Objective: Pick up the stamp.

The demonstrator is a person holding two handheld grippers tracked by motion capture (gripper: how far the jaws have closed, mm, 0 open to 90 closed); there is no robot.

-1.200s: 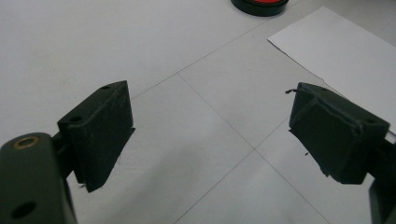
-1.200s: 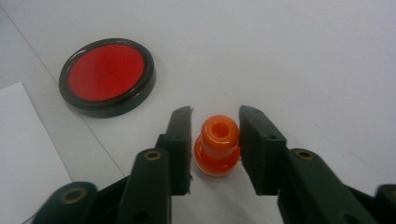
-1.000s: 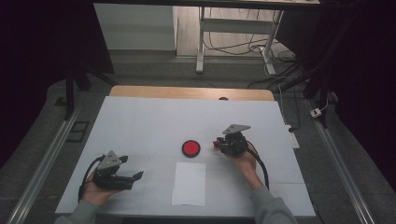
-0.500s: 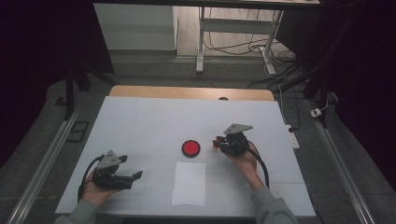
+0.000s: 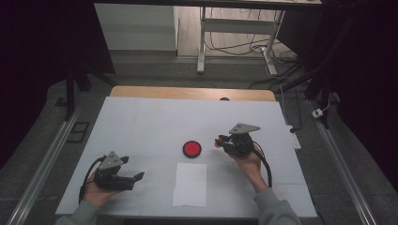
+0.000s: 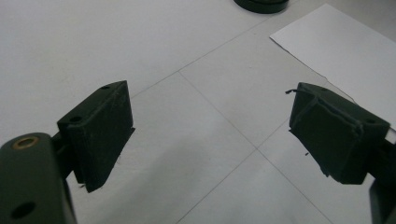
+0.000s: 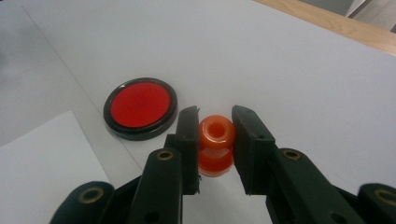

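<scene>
Right gripper [image 7: 215, 140] clamped on a small orange spool [image 7: 215, 145], jaws nearly closed and pressing both flanks, hole end of the spool facing up out of the grip. Just ahead and left of the jaws, a red disc with a black rim [image 7: 140, 108] flat on the tabletop [image 7: 299, 65]; nearer in on the left, the corner of a white sheet of paper [image 7: 42, 158]. Looks like a carry toward the disc: best kept level, grip firm but not crushing, spool brought square over the red centre before any lowering, since a rounded, waisted piece like this could twist or pop out between flat pads. Spool itself glossy, translucent orange, two bulging rings with a narrow waist, seemingly soft plastic or rubber. From above, the right gripper [image 5: 224, 142] just right of the disc [image 5: 192, 149]. Left gripper [image 6: 210, 135] wide open, nothing between the pads, parked low over bare tabletop well off to the left [image 5: 133, 180].
</scene>
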